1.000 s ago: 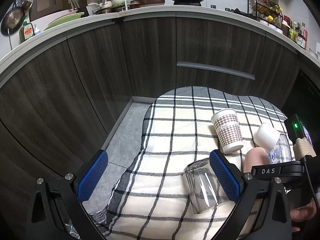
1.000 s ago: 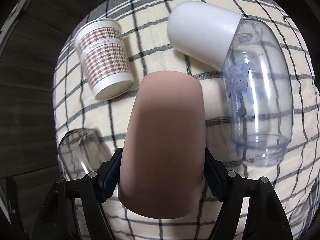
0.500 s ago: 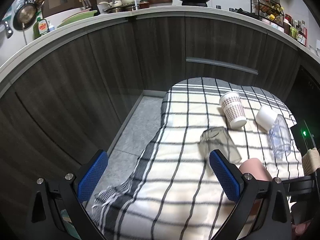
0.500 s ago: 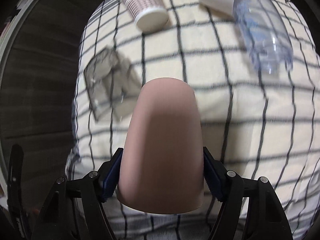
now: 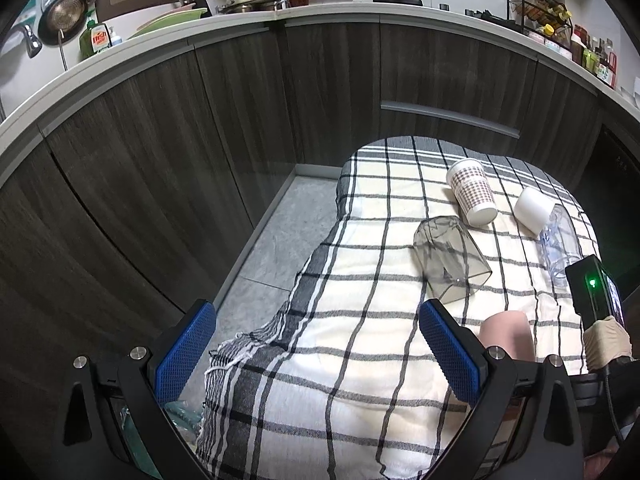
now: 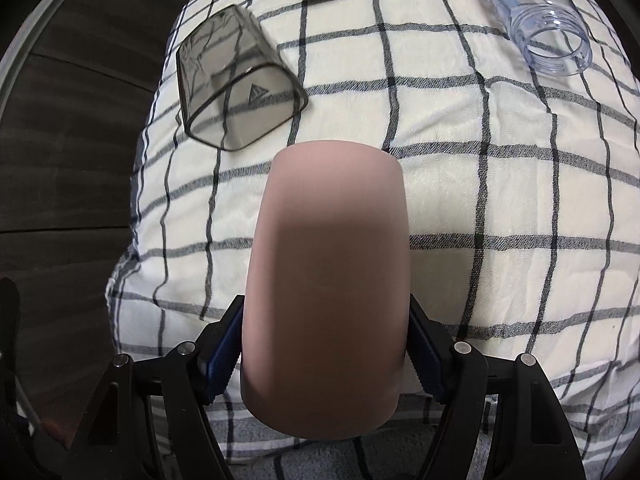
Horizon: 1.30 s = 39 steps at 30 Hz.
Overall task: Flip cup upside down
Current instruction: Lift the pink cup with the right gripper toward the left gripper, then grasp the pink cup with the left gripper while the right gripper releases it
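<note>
My right gripper (image 6: 324, 352) is shut on a pink cup (image 6: 326, 280), held by its sides with the closed base pointing away from the camera, above the checked cloth (image 6: 460, 184). The pink cup also shows in the left wrist view (image 5: 506, 334) beside my left gripper's right finger. My left gripper (image 5: 318, 350) is open and empty, over the near left edge of the cloth. A smoky clear cup (image 6: 236, 84) lies on its side on the cloth; it also shows in the left wrist view (image 5: 450, 262).
A brown-checked paper cup (image 5: 472, 198), a white cup (image 5: 532, 210) and a clear plastic bottle (image 6: 536, 16) lie on the cloth's far part. Dark cabinet fronts (image 5: 200, 128) and grey floor (image 5: 280, 240) lie to the left. The right gripper's body (image 5: 600, 300) sits at right.
Both grippers have pulled back toward the near edge of the cloth. The right gripper has carried the pink cup with it, away from the other cups.
</note>
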Each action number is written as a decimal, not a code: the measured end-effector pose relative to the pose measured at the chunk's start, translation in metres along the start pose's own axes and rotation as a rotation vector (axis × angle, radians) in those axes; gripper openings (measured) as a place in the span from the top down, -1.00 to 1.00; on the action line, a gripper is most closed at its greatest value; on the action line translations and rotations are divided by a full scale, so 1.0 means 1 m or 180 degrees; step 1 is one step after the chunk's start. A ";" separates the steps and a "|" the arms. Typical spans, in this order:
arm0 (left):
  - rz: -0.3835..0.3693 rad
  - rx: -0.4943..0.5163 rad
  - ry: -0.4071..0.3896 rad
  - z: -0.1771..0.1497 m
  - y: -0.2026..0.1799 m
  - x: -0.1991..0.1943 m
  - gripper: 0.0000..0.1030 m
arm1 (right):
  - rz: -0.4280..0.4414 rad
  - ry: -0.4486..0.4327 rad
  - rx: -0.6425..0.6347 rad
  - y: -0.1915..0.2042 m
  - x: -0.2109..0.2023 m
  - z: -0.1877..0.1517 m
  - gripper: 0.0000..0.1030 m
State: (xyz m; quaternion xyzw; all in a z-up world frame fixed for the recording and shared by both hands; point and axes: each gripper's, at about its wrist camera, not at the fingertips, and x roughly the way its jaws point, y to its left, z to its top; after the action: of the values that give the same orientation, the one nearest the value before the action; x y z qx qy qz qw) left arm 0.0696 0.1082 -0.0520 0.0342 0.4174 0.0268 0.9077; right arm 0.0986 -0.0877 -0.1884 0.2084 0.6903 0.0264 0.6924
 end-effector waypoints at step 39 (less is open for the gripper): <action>-0.0691 0.1101 0.2432 0.020 -0.180 0.100 -0.98 | -0.0784 -0.1559 0.0165 -0.085 -0.182 0.010 -0.84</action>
State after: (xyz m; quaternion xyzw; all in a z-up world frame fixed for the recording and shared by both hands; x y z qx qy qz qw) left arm 0.1535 -0.0646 -0.1292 0.1294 0.7230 -0.1284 0.6664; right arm 0.0782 -0.2265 -0.0446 0.1408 0.5229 -0.1268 0.8311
